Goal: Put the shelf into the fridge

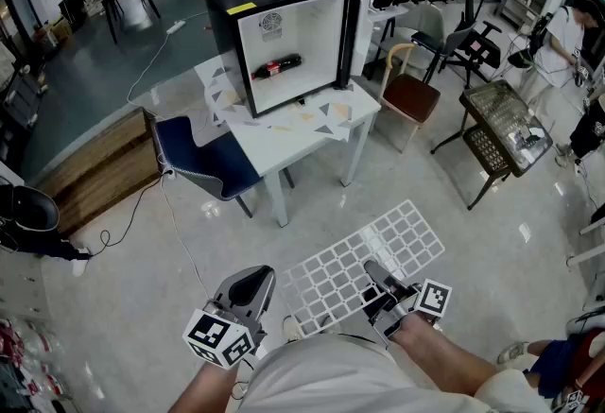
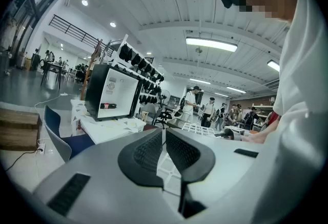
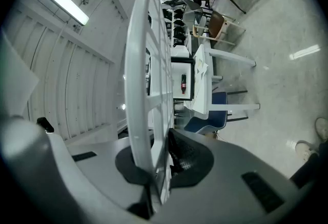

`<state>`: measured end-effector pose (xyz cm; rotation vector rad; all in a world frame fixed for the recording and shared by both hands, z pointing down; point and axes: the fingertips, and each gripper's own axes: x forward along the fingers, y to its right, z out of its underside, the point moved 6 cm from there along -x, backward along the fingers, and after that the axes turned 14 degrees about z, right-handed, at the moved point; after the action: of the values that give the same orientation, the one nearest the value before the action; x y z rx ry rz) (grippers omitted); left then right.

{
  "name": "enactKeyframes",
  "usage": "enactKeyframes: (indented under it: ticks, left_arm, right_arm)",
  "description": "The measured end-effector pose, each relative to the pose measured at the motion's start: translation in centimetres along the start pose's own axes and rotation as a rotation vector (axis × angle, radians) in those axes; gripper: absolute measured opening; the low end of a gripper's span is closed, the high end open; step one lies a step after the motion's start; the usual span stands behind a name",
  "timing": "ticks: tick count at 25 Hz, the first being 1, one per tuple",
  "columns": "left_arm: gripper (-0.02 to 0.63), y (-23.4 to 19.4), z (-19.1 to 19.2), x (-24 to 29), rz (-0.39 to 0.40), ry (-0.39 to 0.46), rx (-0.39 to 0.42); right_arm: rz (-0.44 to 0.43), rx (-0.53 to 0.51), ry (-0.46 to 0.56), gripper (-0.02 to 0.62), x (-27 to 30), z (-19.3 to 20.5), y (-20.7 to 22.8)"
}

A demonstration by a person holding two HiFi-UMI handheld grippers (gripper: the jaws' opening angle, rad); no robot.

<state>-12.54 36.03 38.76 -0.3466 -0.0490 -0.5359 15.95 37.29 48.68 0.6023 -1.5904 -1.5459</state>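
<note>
A black mini fridge [image 1: 284,38] stands on a white table [image 1: 302,132] ahead, its door swung open to the right. A red bottle [image 1: 277,67] lies inside it. The white grid shelf [image 1: 364,260] hangs low in front of me, and my right gripper [image 1: 376,277] is shut on its near edge. In the right gripper view the shelf [image 3: 148,64] stands on edge between the pads of the right gripper [image 3: 159,141], with the fridge [image 3: 183,80] far beyond. My left gripper [image 1: 253,286] is shut and holds nothing, left of the shelf. In the left gripper view the left gripper [image 2: 164,133] points toward the fridge [image 2: 110,97].
A blue chair [image 1: 203,161] sits at the table's left and a brown-seated chair [image 1: 408,94] at its right. A wire-mesh stand [image 1: 501,123] is further right. A wooden bench [image 1: 95,170] and a floor cable [image 1: 180,241] lie to the left. People stand in the background.
</note>
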Motion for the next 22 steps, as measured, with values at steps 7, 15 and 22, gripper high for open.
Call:
enactKeyframes:
  ticks: [7, 15, 22]
  left_arm:
    - [0.035, 2.8, 0.4, 2.9, -0.010, 0.005, 0.037]
    - [0.035, 4.4, 0.5, 4.6, -0.027, -0.008, 0.009]
    - [0.035, 0.0, -0.9, 6.3, 0.022, -0.007, 0.009]
  right_arm:
    - [-0.013, -0.007, -0.064, 0.031, -0.1, -1.9, 1.5]
    - [0.006, 0.042, -0.062, 0.031, 1.0, -5.4, 2.4]
    - [-0.006, 0.050, 0.012, 0.031, 6.8, -9.7, 1.2]
